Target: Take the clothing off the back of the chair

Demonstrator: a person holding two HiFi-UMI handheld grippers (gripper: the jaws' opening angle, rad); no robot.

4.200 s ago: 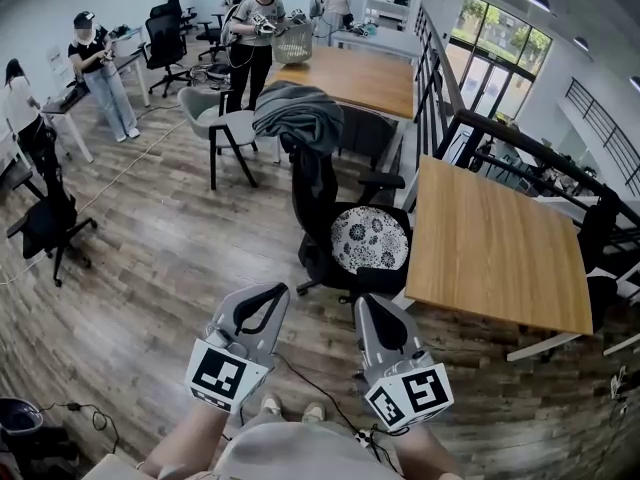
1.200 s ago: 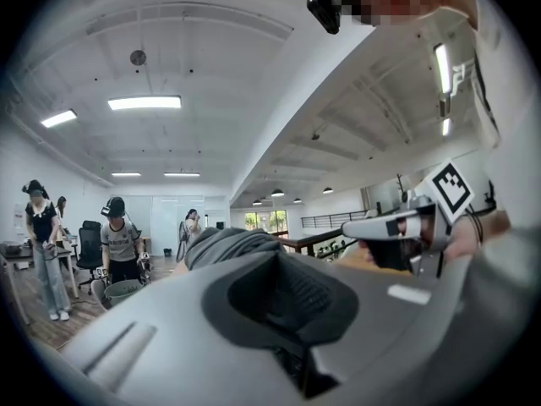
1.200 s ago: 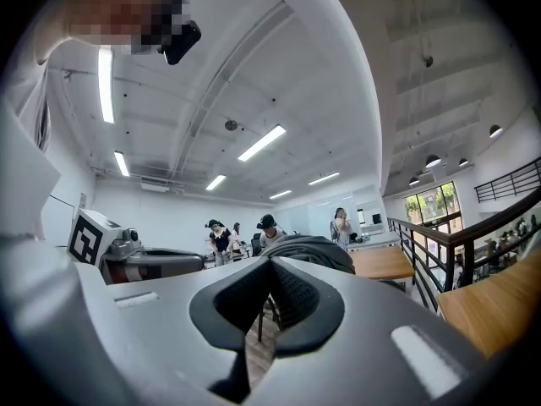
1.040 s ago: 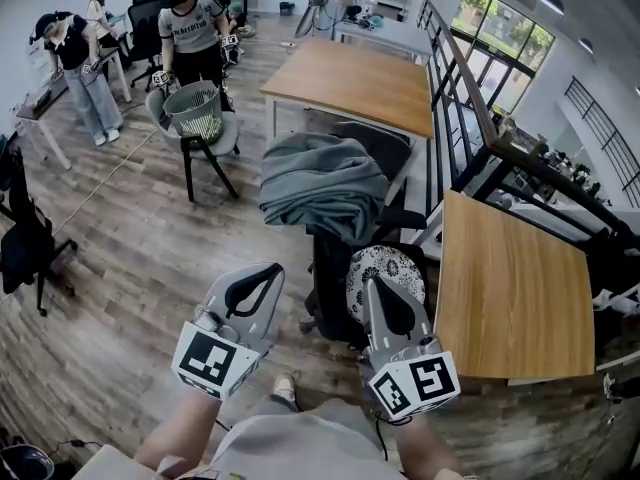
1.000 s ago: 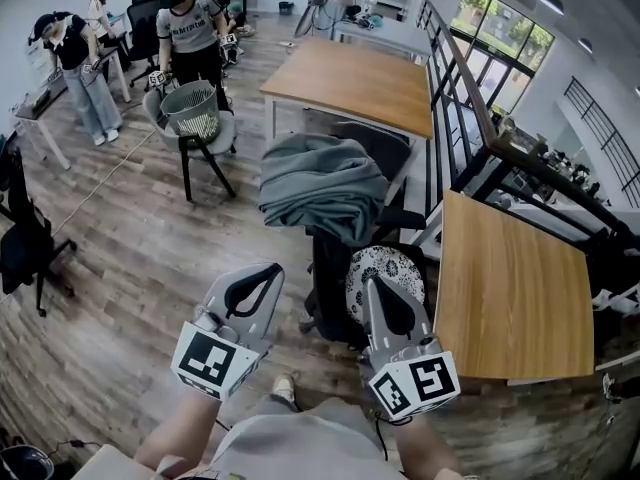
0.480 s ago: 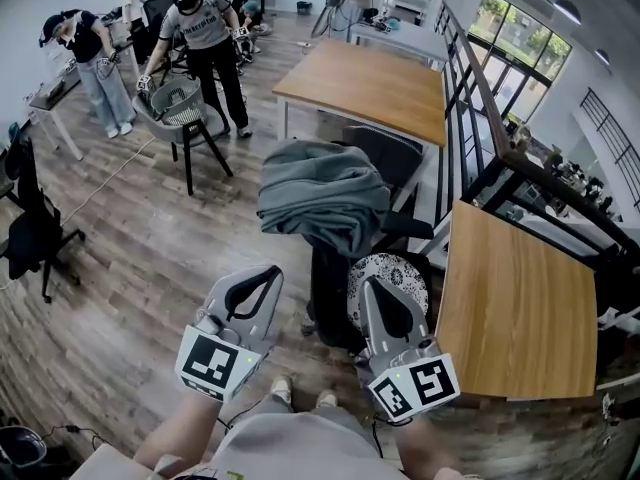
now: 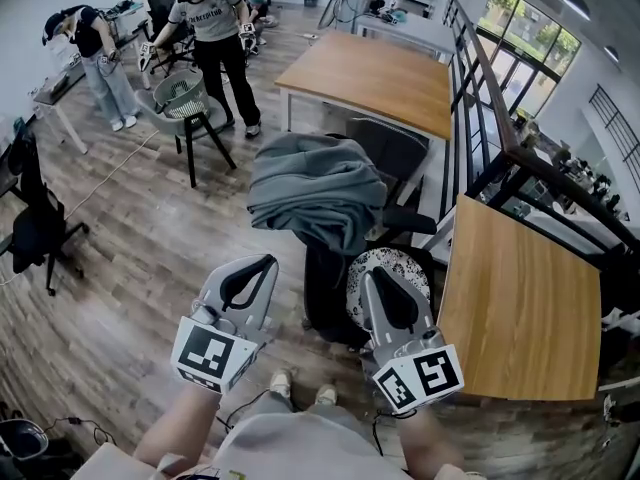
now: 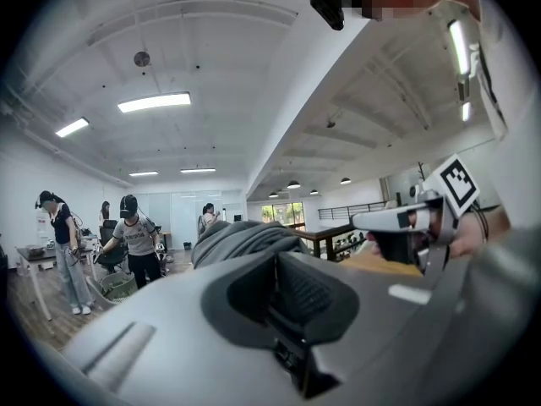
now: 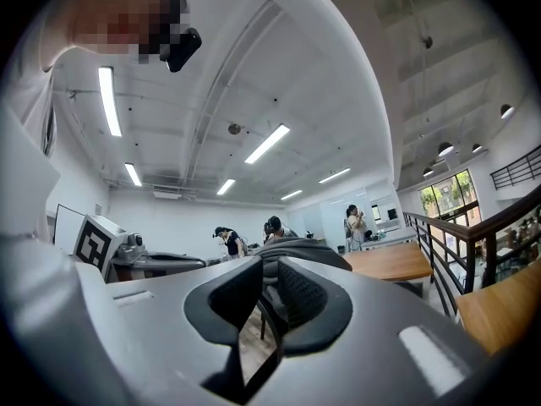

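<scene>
Though empty, right tongs (image 7: 376,278) newly ajar

I see a grey garment (image 7: 318,190), bunched in thick folds, draped over the top of the black chair (image 7: 322,288) back, ahead and right of my left hand-held gripper (image 7: 262,263), untouched.

- grey-green crumpled fabric clothing (image 7: 318,193): plain, one colour
- black high-backed office chair (image 7: 322,286): all black
- round seat cushion (image 7: 385,268): white with a black floral pattern
- light brown rectangular wooden desktop (image 7: 520,303): plain, faint grain
- grey-brown wood-plank floor (image 7: 130,258): streaky boards
</scene>
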